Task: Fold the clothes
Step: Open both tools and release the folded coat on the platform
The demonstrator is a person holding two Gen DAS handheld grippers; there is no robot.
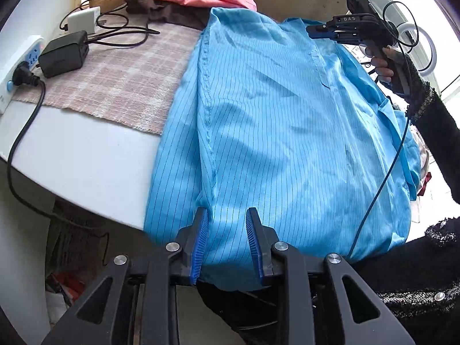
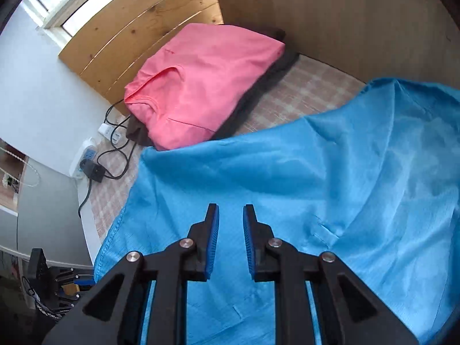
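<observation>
The blue striped garment (image 1: 273, 120) lies spread across the desk (image 1: 86, 155) and over its near edge, likely for flattening, while the left tongs (image 1: 227, 241) and right tongs (image 2: 231, 241) hover released above it, grasping nothing.

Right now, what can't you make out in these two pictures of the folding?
- Blue garment: near hem hidden behind left gripper; right edge cut off in the right wrist view.
- Dark garment: mostly covered by the pink garment.
- Right gripper: far off in the left wrist view, its fingers too small.
</observation>
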